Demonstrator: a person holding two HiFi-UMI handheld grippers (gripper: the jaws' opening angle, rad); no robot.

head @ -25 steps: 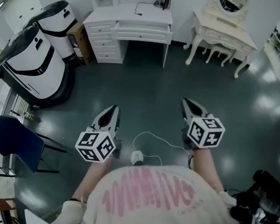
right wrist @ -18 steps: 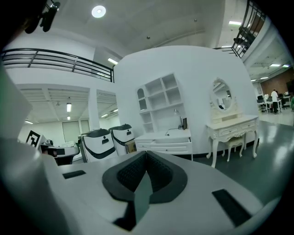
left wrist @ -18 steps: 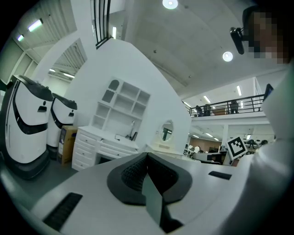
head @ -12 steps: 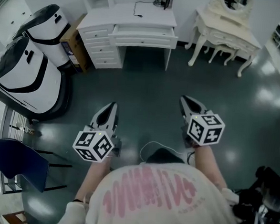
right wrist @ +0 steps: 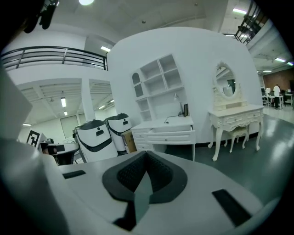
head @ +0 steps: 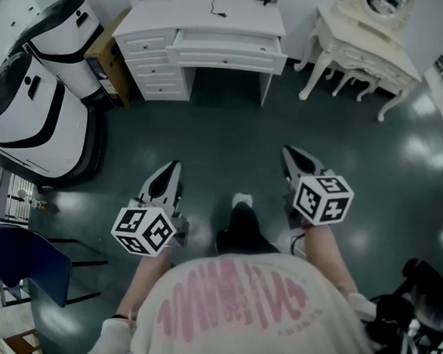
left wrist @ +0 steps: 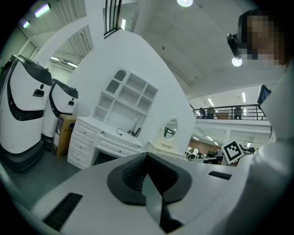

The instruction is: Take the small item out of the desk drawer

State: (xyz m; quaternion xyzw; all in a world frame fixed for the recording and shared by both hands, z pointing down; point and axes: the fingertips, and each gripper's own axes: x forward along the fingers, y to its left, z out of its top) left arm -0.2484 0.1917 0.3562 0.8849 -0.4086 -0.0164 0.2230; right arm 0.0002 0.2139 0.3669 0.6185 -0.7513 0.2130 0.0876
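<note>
A white desk (head: pixel 202 18) stands against the far wall, its wide centre drawer (head: pixel 227 49) pulled out a little. Nothing inside the drawer shows from here, and no small item is in sight. My left gripper (head: pixel 175 166) and right gripper (head: pixel 287 151) hang over the dark floor, well short of the desk, both pointing toward it. In the left gripper view the jaws (left wrist: pixel 147 154) are shut with nothing between them, the desk (left wrist: pixel 103 140) far ahead. My right gripper (right wrist: pixel 146 153) is shut and empty too, facing the desk (right wrist: pixel 167 131).
Two large white-and-black machines (head: pixel 39 84) stand at the left, with a cardboard box (head: pixel 107 57) beside the desk. A cream dressing table (head: pixel 363 46) stands to the right of the desk. A blue chair (head: pixel 19 260) is near left. The person's foot (head: pixel 241 202) is between the grippers.
The person has stepped toward the desk, which now sits nearer and lower in view. The cable and white thing on the floor are gone from view; a leg and foot show instead.
</note>
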